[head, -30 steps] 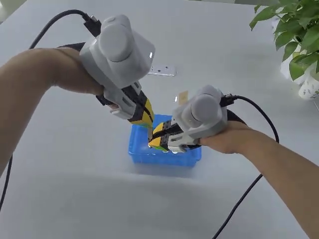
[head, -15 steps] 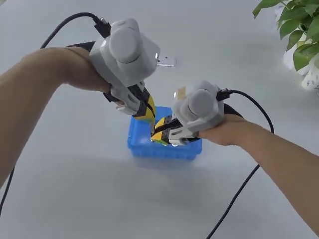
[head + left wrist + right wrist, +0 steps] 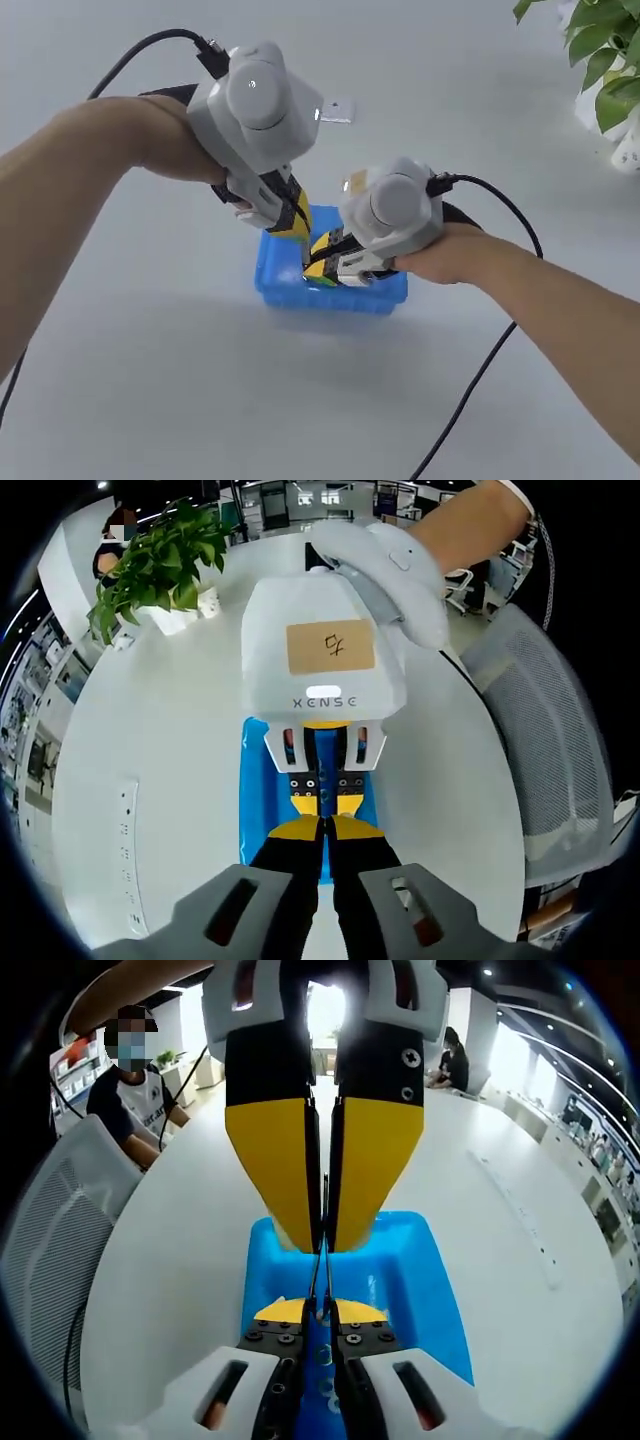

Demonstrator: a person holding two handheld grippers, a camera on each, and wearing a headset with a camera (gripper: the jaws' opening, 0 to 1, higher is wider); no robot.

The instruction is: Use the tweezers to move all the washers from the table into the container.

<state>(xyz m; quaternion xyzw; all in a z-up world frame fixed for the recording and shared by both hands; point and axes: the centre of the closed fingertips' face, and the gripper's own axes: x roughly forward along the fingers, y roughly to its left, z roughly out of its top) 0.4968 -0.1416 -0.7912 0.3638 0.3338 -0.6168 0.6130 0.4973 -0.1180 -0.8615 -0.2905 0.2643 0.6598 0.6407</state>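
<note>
Blue container (image 3: 272, 287): shallow rectangular plastic tray, bright blue, glossy inside, rounded corners. Sits on the pale grey table (image 3: 150, 380), directly under both tools.

Left tool (image 3: 293, 224): angled down over the container's near-left part. Black jaws with yellow pads, drawn to a thin slit. In the right gripper view a slim dark metal strip, the tweezers (image 3: 322, 1260), runs out of that slit and down over the tray.

Right tool (image 3: 322, 268): comes in low from the other side, tip to tip with the left one. Its jaws are also narrow, closed about the lower end of the tweezers.

Washers (image 3: 325, 1356): a few small pale rings on the container floor, seen past the right tool's jaws; faint, count unclear.

Tweezer tips hidden between the jaws; cannot tell whether they carry a washer.

Around: potted plant (image 3: 600, 60) at the far right of the table, a flat white socket plate (image 3: 338, 110) beyond the tools
</note>
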